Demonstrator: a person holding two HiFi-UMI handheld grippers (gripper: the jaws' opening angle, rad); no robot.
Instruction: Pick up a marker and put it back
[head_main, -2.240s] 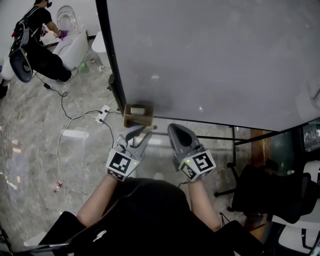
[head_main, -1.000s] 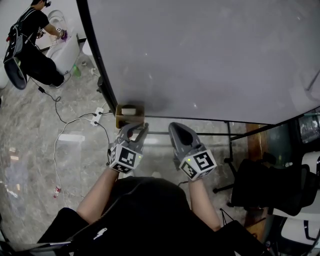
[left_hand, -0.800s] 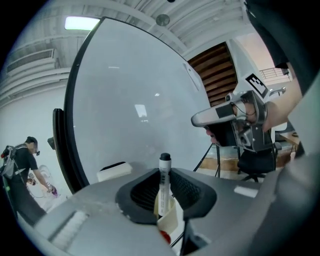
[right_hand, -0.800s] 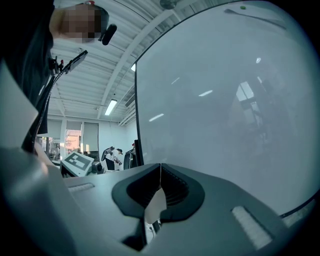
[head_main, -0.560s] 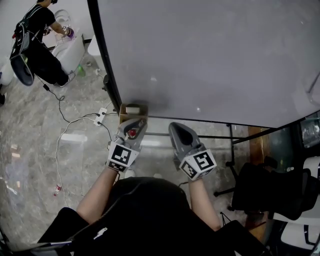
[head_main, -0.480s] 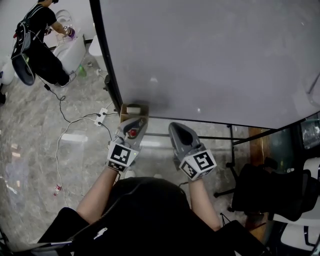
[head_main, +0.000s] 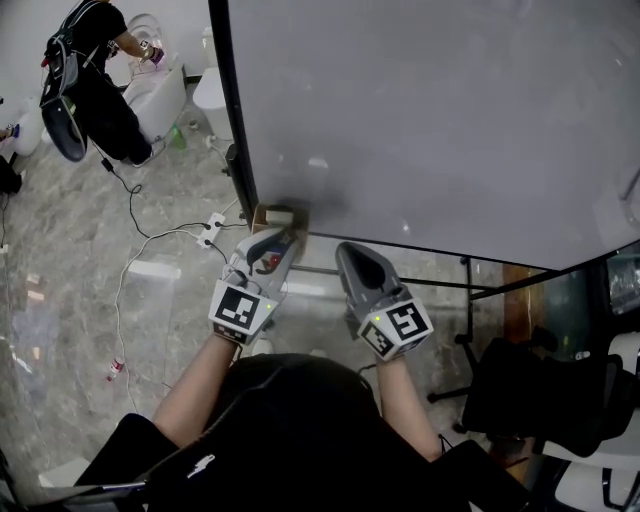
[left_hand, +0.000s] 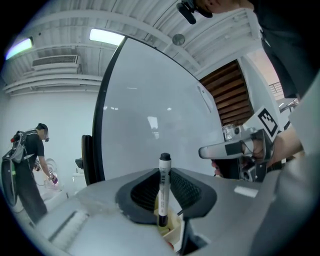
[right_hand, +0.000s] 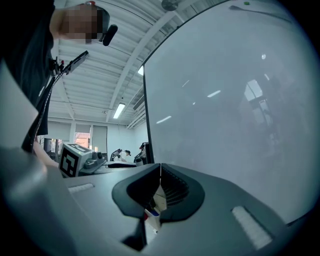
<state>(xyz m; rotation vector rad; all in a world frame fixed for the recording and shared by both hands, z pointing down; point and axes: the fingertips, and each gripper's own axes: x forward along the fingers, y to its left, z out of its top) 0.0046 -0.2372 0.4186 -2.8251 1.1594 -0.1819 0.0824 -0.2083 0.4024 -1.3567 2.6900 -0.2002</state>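
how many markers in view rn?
1: the marker is held upright in the left gripper, over the brown box at the whiteboard's lower edge. More may be hidden inside the box.

The whiteboard (head_main: 430, 110) is smooth and glossy, with lamp glints on it, inside a dark matt frame (head_main: 234, 110). The floor (head_main: 70, 260) is polished grey stone-look tile. The box (head_main: 278, 216) looks like plain brown cardboard. The marker (left_hand: 163, 188) has a shiny white plastic barrel and a black cap. The left tongs (head_main: 280, 238) and right tongs (head_main: 350, 252) are matt grey plastic with black ribbed pads (left_hand: 142, 194).
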